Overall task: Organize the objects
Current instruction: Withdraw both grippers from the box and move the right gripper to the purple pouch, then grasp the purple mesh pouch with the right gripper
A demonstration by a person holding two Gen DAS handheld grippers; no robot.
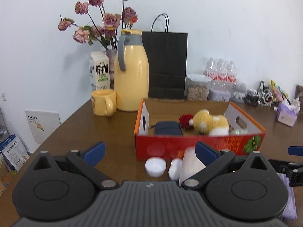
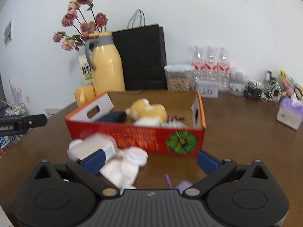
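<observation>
A red cardboard box (image 1: 198, 147) (image 2: 144, 138) stands on the brown table. It holds a yellow plush toy (image 1: 210, 123) (image 2: 147, 111), a dark blue pouch (image 1: 167, 128) (image 2: 111, 116) and a red flower (image 1: 185, 120). In front of the box lie a white round lid (image 1: 155, 166) (image 2: 136, 156), a white bottle lying on its side (image 2: 92, 145) (image 1: 190, 164) and a white cloth (image 2: 121, 172). My left gripper (image 1: 150, 154) is open and empty, low over the table before these white things. My right gripper (image 2: 150, 161) is open and empty, near the box's front. A purple item (image 2: 181, 185) lies under it.
Along the back wall stand a yellow thermos (image 1: 130, 75), yellow mug (image 1: 103, 102), milk carton (image 1: 99, 73), dried roses (image 1: 102, 20), black paper bag (image 1: 166, 64), a cereal container (image 1: 197, 87), water bottles (image 1: 220, 73) and cables (image 1: 261, 96). A tissue pack (image 1: 286, 114) lies right.
</observation>
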